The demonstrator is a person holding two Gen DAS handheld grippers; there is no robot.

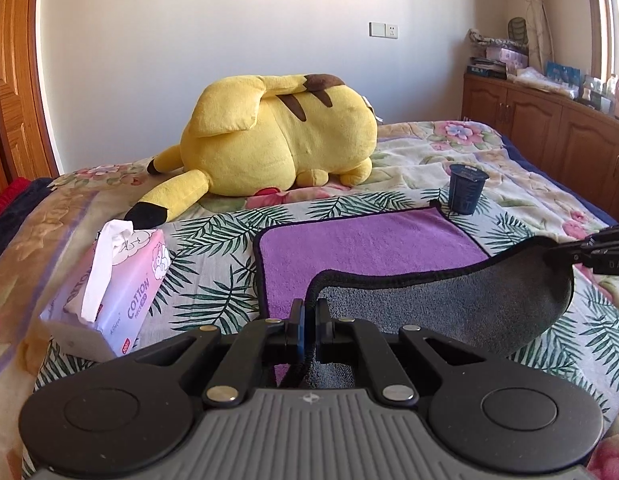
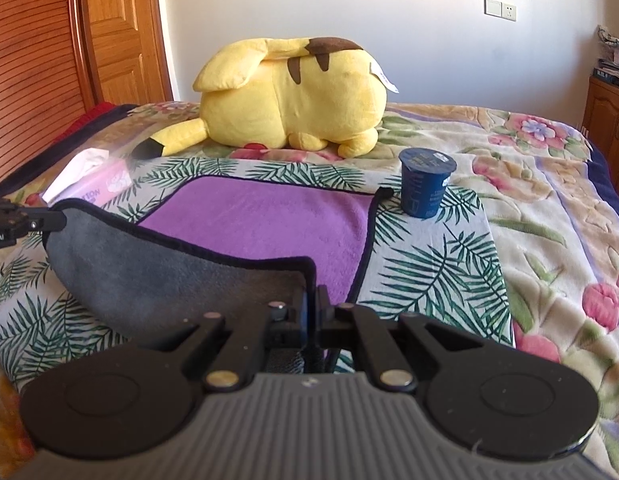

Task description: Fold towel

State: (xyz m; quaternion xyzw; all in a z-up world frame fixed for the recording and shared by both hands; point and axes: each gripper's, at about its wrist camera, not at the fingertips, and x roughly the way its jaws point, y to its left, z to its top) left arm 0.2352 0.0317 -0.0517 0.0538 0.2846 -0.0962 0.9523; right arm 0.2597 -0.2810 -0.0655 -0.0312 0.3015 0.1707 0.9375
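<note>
A purple towel (image 1: 361, 242) with a grey underside and black trim lies on the bed; it also shows in the right wrist view (image 2: 265, 224). Its near edge is lifted, so the grey side (image 1: 449, 304) faces me. My left gripper (image 1: 308, 304) is shut on the towel's near left corner. My right gripper (image 2: 312, 292) is shut on the near right corner. Each gripper shows at the edge of the other's view, the right one (image 1: 577, 254) and the left one (image 2: 41, 220), pinching the raised edge.
A yellow plush toy (image 1: 277, 136) lies behind the towel. A dark blue cup (image 1: 467, 190) stands at the towel's far right corner. A pink tissue pack (image 1: 113, 284) sits left of it. A floral blanket (image 2: 541, 216) covers the bed. Wooden cabinets (image 1: 549, 128) stand right.
</note>
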